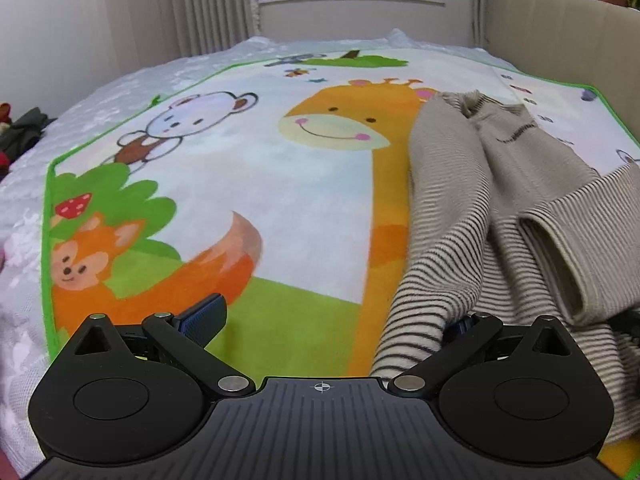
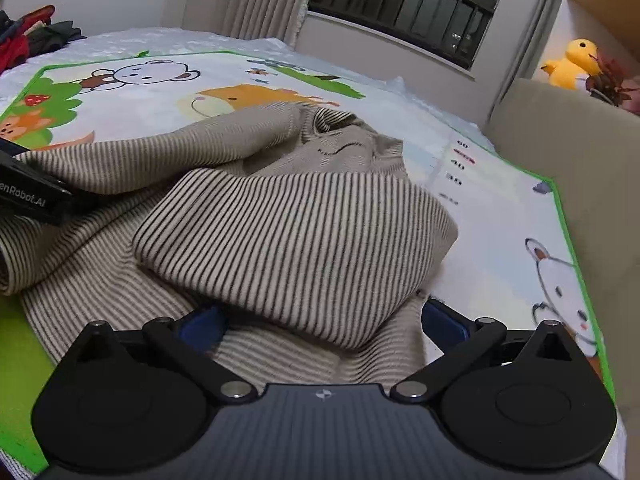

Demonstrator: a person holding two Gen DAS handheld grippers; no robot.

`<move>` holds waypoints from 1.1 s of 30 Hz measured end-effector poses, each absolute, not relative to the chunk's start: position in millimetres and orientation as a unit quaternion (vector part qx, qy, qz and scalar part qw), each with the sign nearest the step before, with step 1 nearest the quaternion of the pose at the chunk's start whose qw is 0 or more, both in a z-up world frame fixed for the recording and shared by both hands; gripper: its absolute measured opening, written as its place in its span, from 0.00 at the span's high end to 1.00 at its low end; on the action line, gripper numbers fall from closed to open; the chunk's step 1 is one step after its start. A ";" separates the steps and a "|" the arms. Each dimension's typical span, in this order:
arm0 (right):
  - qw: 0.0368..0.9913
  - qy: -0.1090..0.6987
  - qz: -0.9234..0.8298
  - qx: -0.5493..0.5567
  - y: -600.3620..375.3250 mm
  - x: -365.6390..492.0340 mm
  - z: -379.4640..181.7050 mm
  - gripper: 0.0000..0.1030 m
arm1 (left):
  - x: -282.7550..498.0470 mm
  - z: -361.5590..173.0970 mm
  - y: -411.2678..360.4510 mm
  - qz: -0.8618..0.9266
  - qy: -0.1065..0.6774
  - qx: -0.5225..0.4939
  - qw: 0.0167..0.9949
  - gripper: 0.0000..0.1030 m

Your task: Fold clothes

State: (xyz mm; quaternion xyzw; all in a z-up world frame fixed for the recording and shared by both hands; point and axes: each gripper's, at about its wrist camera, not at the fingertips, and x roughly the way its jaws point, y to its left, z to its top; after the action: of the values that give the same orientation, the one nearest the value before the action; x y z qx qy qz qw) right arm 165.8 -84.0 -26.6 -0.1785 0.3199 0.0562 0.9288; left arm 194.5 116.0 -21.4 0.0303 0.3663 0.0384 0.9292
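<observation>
A beige sweater with thin dark stripes [image 2: 296, 236] lies crumpled on a cartoon-animal play mat [image 1: 248, 184] spread over a bed. The garment sits on the right part of the mat, near a padded beige headboard [image 2: 572, 168], its collar farthest from the cameras and one sleeve folded across the body in a thick roll.

In the right wrist view, the right tongs [image 2: 322, 322] are spread wide, low over the near hem. The rolled sleeve and the fabric under it lie between the two blue-padded fingers [image 2: 202, 322], which do not close on anything. The dark body of the other tool [image 2: 32, 192] rests on the sweater's left side.

In the left wrist view, the left tongs [image 1: 328, 320] are also spread wide at the sweater's left edge. A striped fold [image 1: 416, 312] hangs over the right finger, hiding most of it, while the left finger [image 1: 202, 320] is over bare mat, apart from the cloth.

A white bedspread [image 1: 100, 92] surrounds the mat. Beyond it are curtains [image 1: 200, 4], a barred window [image 2: 404, 4], a yellow plush toy [image 2: 570, 64] and a pile of dark and red clothes [image 2: 28, 36]
</observation>
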 end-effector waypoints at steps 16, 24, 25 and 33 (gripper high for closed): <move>0.930 0.214 -0.290 -0.069 -223.2 238.1 32.3 0.00 | 227.5 37.7 197.6 0.245 0.281 0.011 0.928 0.00; 0.959 0.196 -0.134 0.157 -283.2 179.3 20.7 0.00 | 209.8 50.5 140.4 0.043 0.239 -0.046 0.969 0.00; 0.962 0.207 -0.102 0.148 -273.9 178.3 13.5 0.00 | 209.1 45.3 125.9 0.026 0.235 -0.034 0.971 0.00; 0.979 0.181 0.076 0.051 -192.2 177.3 -7.7 0.00 | 235.2 -0.9 64.0 -0.042 0.279 0.003 0.959 0.00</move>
State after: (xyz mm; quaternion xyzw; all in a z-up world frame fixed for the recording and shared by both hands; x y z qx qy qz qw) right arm 177.3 -192.2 -7.7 0.0505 0.1811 0.0757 0.9792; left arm 235.2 64.0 -0.9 0.0025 0.2790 -0.0421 0.9594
